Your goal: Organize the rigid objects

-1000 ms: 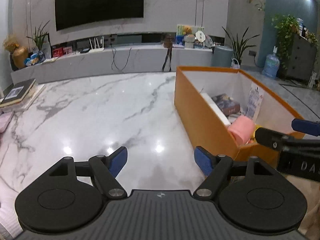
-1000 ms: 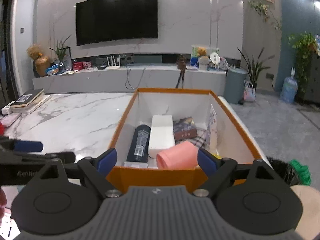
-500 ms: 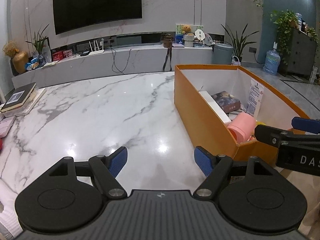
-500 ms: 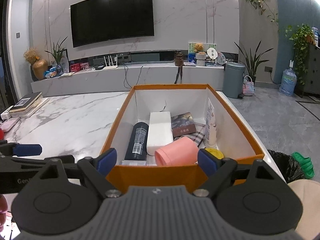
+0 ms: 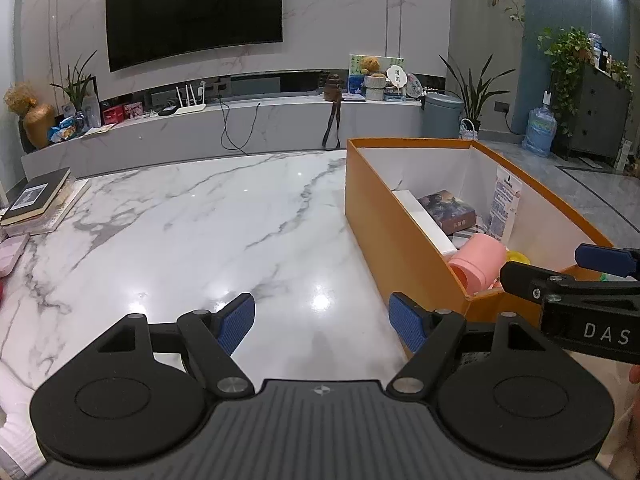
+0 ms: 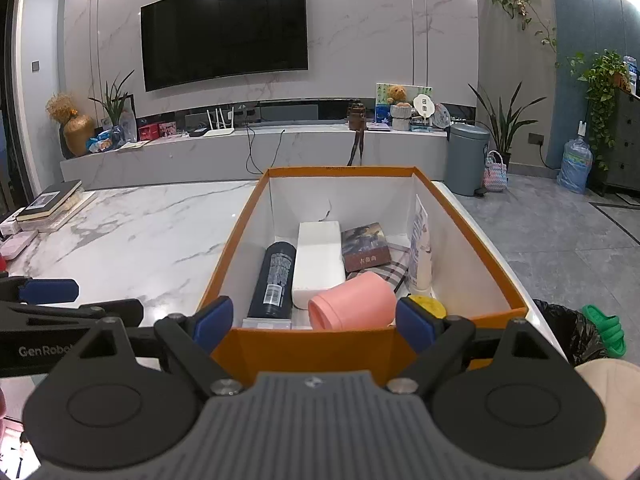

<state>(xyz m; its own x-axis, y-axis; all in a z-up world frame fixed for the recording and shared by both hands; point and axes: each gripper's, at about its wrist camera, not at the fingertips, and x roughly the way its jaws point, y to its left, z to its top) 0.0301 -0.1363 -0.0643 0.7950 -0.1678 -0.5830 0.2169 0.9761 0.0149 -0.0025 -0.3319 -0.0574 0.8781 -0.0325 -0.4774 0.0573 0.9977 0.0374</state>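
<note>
An orange box (image 6: 304, 346) with white inner walls stands on the marble table (image 6: 152, 236). Inside lie a pink cup (image 6: 354, 300) on its side, a dark bottle (image 6: 274, 276), a white block (image 6: 318, 254), a small book (image 6: 366, 246), a yellow item (image 6: 430, 306) and a tube (image 6: 420, 248) against the right wall. My right gripper (image 6: 314, 322) is open and empty just before the box's near wall. My left gripper (image 5: 322, 322) is open and empty over bare marble, left of the box (image 5: 396, 240). The pink cup (image 5: 478, 264) also shows in the left wrist view.
Stacked books (image 5: 38, 200) and a pink case (image 5: 10, 254) lie at the table's far left edge. A long TV bench (image 5: 240, 128) runs behind the table. Right of the table are a black bin bag (image 6: 568, 328), a green slipper (image 6: 606, 328) and a grey bin (image 6: 466, 158).
Both grippers have lifted and drawn back slightly from the box, so more of its inside shows. Both stay open and empty; the box's contents have not moved.
</note>
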